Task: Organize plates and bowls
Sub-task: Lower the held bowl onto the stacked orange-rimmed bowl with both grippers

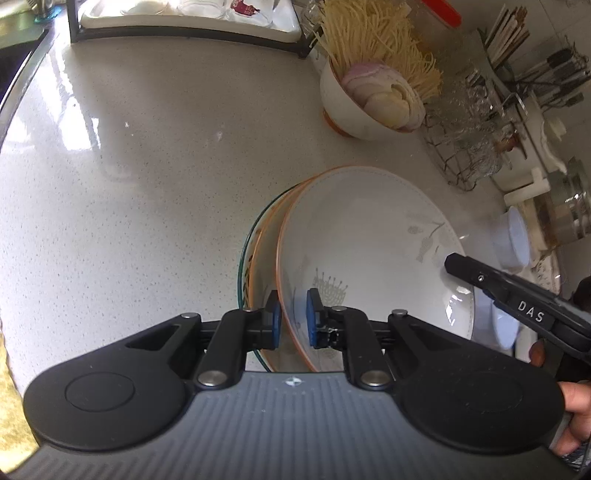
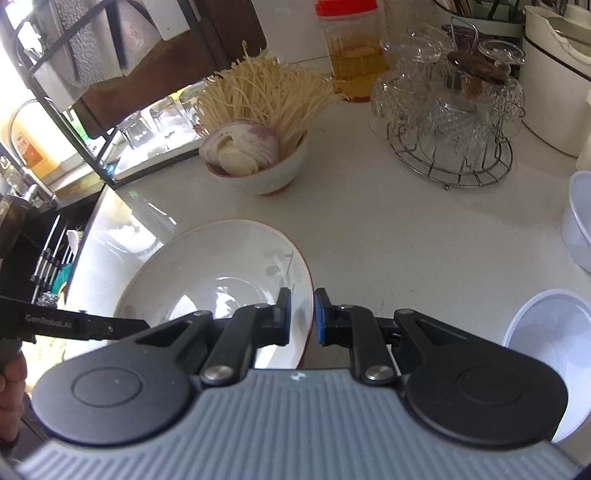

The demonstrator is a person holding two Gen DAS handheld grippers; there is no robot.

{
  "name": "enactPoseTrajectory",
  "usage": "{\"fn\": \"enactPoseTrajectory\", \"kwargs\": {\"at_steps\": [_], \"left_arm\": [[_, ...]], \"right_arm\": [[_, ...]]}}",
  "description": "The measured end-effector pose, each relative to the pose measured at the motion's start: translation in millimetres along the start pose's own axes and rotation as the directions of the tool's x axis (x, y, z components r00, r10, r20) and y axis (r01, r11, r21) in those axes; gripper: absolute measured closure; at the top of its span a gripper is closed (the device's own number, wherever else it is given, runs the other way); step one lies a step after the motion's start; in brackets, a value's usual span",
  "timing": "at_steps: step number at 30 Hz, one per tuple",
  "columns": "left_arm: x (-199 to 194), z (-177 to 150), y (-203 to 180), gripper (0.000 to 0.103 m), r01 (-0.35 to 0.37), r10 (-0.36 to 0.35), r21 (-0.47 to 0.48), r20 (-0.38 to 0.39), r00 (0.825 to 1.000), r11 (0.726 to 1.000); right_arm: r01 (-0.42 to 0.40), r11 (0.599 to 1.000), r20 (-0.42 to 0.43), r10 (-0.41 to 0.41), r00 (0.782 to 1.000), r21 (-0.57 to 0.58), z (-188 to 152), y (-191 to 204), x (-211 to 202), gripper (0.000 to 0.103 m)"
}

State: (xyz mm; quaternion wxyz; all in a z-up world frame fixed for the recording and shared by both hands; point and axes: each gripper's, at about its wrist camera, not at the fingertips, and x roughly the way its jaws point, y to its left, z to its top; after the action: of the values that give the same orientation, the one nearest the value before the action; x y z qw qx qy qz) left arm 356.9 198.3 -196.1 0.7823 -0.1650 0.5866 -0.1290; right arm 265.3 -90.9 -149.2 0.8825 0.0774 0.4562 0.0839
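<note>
A white plate (image 1: 369, 240) with a thin orange rim and a grey plant print hangs between both grippers, just over the counter. My left gripper (image 1: 294, 314) is shut on its near rim, one blue pad on each face. My right gripper (image 2: 301, 314) is shut on the opposite rim of the plate (image 2: 221, 266). In the left wrist view the right gripper (image 1: 456, 263) reaches in from the right. In the right wrist view the left gripper (image 2: 138, 326) comes in from the left. Under the plate's left side the edge of a clear glass dish (image 1: 242, 266) shows, with another orange-rimmed dish (image 1: 264, 240) inside it.
A bowl of sliced onion and enoki mushrooms (image 2: 258, 162) stands behind the plate. A wire rack of glass cups (image 2: 450, 125) and an oil jar (image 2: 351, 51) are at the back right. White plastic bowls (image 2: 554, 343) sit on the right. A black-framed rack (image 1: 184, 26) stands far left.
</note>
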Motion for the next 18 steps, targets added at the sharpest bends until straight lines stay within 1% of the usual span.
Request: {"fn": "enactPoseTrajectory", "kwargs": {"at_steps": [9,12,18], "left_arm": [[1,3,-3,0.087,-0.019,0.02,0.026,-0.006,1.0,0.999],[-2,1,-3,0.087,-0.024,0.024,0.026,-0.007,1.0,0.999],[-8,-3,0,0.087,-0.005,0.005,0.0,-0.008,1.0,1.0]], "right_arm": [[0.016,0.999,0.013,-0.016,1.0,-0.045,-4,5,4,0.087],[0.016,0.999,0.009,-0.016,1.0,-0.042,-5,5,5,0.087],[0.014,0.999,-0.005,-0.014,1.0,-0.052,-6,7,7,0.088]]}}
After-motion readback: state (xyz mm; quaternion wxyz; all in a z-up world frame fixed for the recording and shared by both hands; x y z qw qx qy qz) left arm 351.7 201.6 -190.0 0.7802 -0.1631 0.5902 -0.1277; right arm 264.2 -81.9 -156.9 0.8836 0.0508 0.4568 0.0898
